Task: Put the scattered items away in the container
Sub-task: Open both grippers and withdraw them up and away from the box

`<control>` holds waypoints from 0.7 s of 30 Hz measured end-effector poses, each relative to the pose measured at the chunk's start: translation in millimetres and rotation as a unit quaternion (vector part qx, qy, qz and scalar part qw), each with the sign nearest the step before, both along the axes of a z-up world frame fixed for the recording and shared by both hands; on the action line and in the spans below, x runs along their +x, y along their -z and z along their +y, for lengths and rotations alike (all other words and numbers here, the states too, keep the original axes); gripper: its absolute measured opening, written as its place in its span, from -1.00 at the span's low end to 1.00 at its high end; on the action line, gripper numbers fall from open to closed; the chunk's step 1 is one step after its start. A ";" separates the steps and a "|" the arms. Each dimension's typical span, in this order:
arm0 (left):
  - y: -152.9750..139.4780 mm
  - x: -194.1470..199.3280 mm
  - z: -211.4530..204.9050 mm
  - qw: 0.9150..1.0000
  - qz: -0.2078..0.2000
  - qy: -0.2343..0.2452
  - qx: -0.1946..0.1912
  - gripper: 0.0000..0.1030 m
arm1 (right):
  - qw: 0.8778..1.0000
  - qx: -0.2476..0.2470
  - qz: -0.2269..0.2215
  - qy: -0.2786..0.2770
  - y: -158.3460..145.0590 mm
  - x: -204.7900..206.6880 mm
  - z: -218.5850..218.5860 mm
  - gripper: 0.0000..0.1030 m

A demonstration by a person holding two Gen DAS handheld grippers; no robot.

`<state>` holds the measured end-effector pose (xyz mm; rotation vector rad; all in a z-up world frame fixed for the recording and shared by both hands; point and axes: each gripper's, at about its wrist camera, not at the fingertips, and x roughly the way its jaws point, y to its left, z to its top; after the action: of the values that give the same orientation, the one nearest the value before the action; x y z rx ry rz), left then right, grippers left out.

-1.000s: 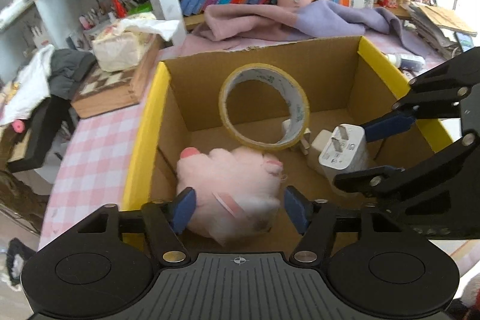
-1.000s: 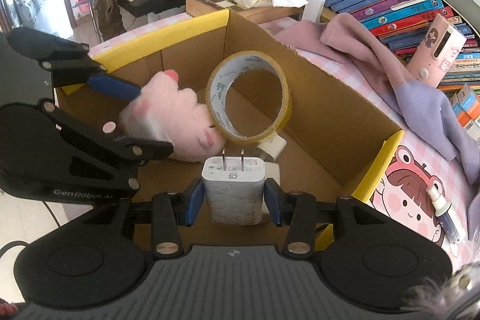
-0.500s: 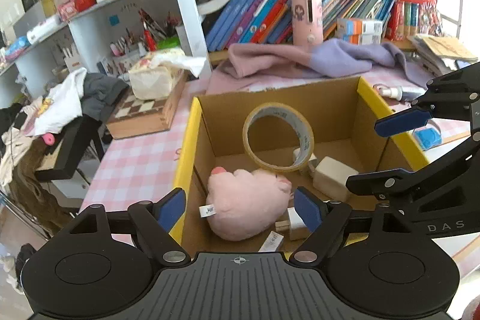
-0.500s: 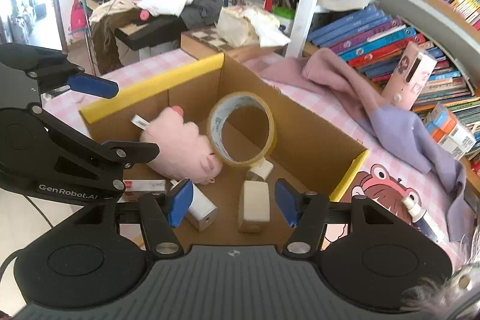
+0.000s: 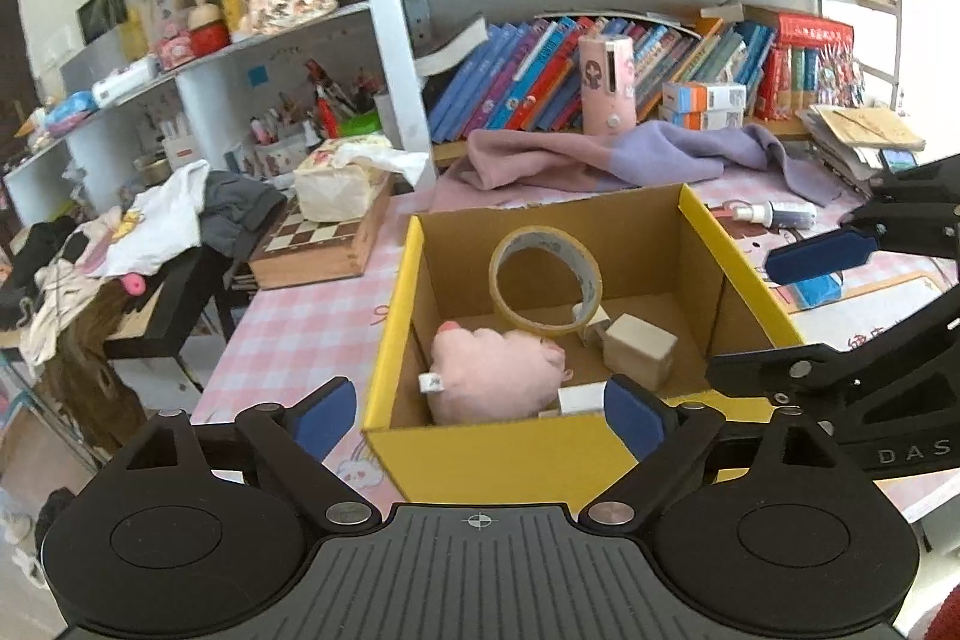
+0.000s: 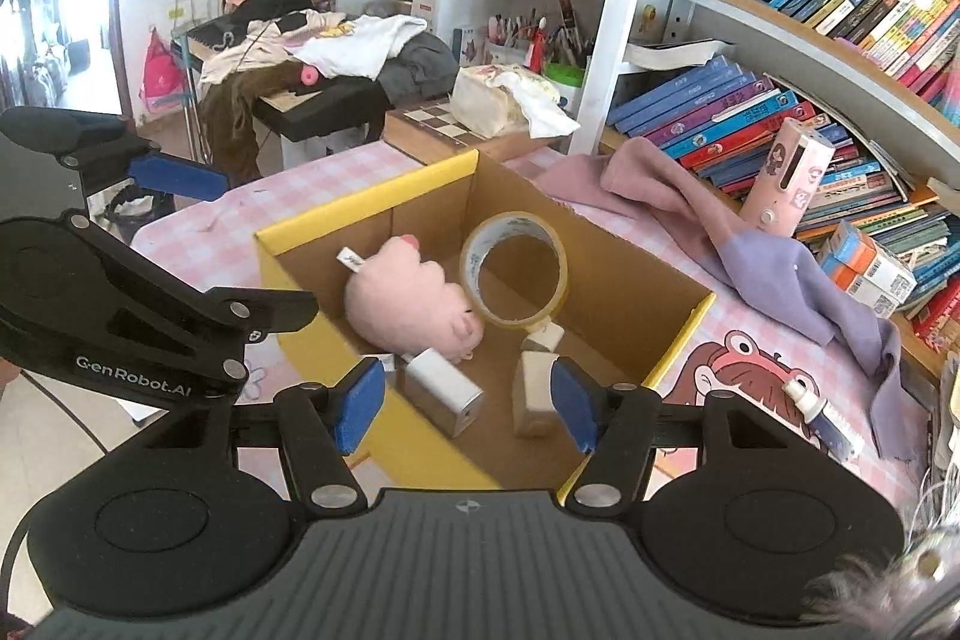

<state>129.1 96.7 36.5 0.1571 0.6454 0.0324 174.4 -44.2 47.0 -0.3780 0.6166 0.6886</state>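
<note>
Cardboard box w/ yellow rim sits on the pink checked table, center. Inside: pink plush near-left, tape roll upright at far wall, white chargers near-right. Left gripper & right gripper both wide open, empty, above the box's near edge. Purple cloth lies beyond.
</note>
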 end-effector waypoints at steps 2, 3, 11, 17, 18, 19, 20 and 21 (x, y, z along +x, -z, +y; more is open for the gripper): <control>1.1 -8.8 1.7 1.000 -0.001 -0.013 -0.002 0.80 | 1.000 0.003 -0.002 0.001 -0.8 -9.4 -2.5 0.20; 1.9 -13.3 3.0 1.000 0.000 -0.019 -0.005 0.80 | 1.000 0.004 -0.001 0.002 -0.9 -13.9 -3.7 0.20; -1.5 -51.6 7.4 0.999 -0.010 -0.039 -0.025 0.80 | 0.999 0.019 -0.014 0.025 -2.6 -43.2 -18.5 0.22; -10.4 -78.3 9.7 0.997 -0.032 -0.061 -0.047 0.80 | 0.996 0.046 -0.042 0.058 -5.5 -65.7 -33.0 0.28; -11.0 -81.9 9.9 0.996 -0.033 -0.063 -0.052 0.80 | 0.996 0.051 -0.041 0.063 -4.9 -68.7 -34.9 0.28; -10.8 -85.2 9.4 0.996 -0.033 -0.064 -0.057 0.80 | 0.996 0.055 -0.039 0.067 -3.7 -71.2 -36.5 0.28; -9.5 -87.9 8.1 0.996 -0.031 -0.064 -0.061 0.80 | 0.995 0.057 -0.037 0.071 -1.7 -73.6 -37.9 0.28; -7.5 -90.5 6.5 0.996 -0.029 -0.063 -0.063 0.80 | 0.995 0.057 -0.034 0.074 0.7 -75.7 -38.9 0.28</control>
<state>38.6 103.3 44.0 -0.0071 0.5971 0.1171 98.7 -83.1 46.3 -0.2464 0.5320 0.5634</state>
